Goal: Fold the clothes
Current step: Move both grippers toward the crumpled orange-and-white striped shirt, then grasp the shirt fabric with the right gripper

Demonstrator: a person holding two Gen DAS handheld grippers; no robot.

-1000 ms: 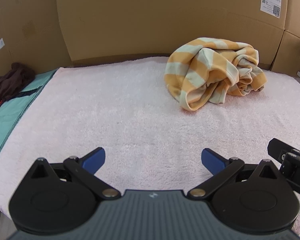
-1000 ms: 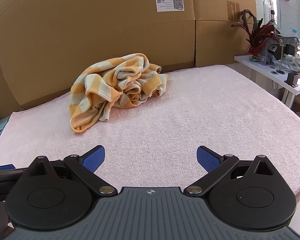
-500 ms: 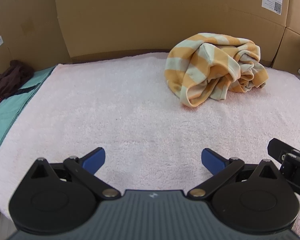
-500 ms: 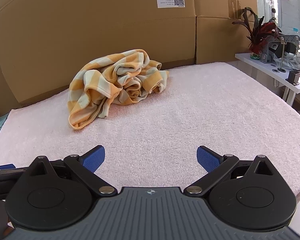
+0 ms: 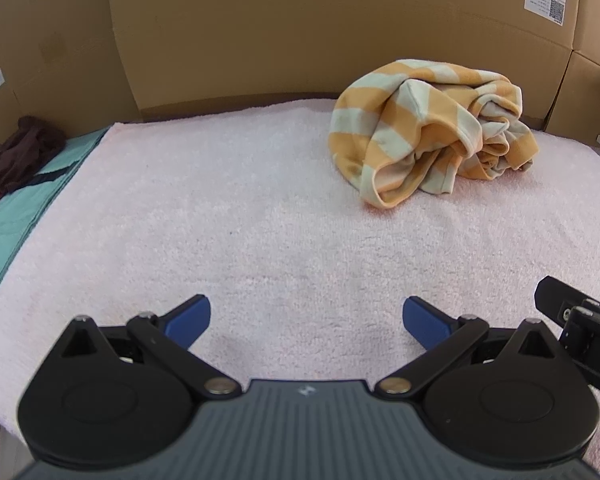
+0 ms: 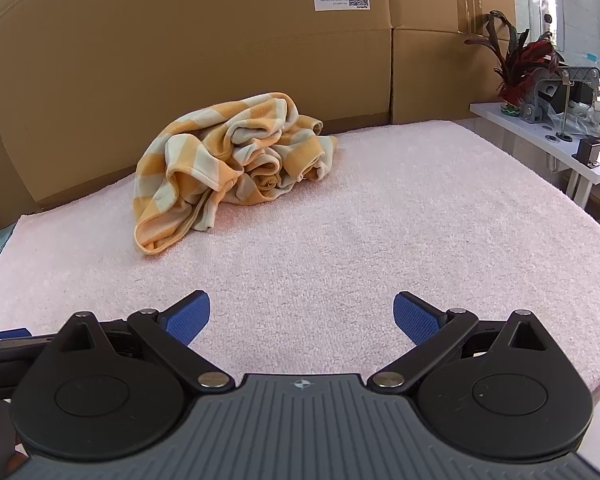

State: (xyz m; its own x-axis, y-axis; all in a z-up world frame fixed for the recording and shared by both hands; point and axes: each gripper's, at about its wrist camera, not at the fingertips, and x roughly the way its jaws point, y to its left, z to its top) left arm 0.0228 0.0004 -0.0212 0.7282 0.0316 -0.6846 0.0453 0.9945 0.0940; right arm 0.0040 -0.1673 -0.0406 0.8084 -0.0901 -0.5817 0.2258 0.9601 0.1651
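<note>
From the left wrist camera, the left gripper (image 5: 307, 317) sits low over a fluffy pale pink towel (image 5: 228, 216) that covers the work surface, its two blue-tipped fingers (image 5: 190, 316) spread wide apart and holding nothing. A crumpled orange and cream striped garment (image 5: 428, 132) lies in a heap on the towel toward the far right, well apart from the fingers and close to a wall of brown cardboard boxes (image 5: 280, 28) that runs along the back. A teal cloth (image 5: 16, 208) lies beside the towel's left edge, with a dark brown bundle of fabric (image 5: 16, 152) resting on it. Part of a black device (image 5: 580, 328) shows at the right edge. From the right wrist camera, the right gripper (image 6: 301, 317) also hovers low over the pink towel (image 6: 380, 220), its blue ribbed fingers (image 6: 416, 318) released and spread, with nothing between them. The striped garment (image 6: 228, 168) lies bunched on the towel ahead and to the left, near the cardboard boxes (image 6: 180, 48). To the right, a white side desk (image 6: 540, 148) carries a red and green potted plant (image 6: 516, 60) and grey metal equipment (image 6: 556, 88).
</note>
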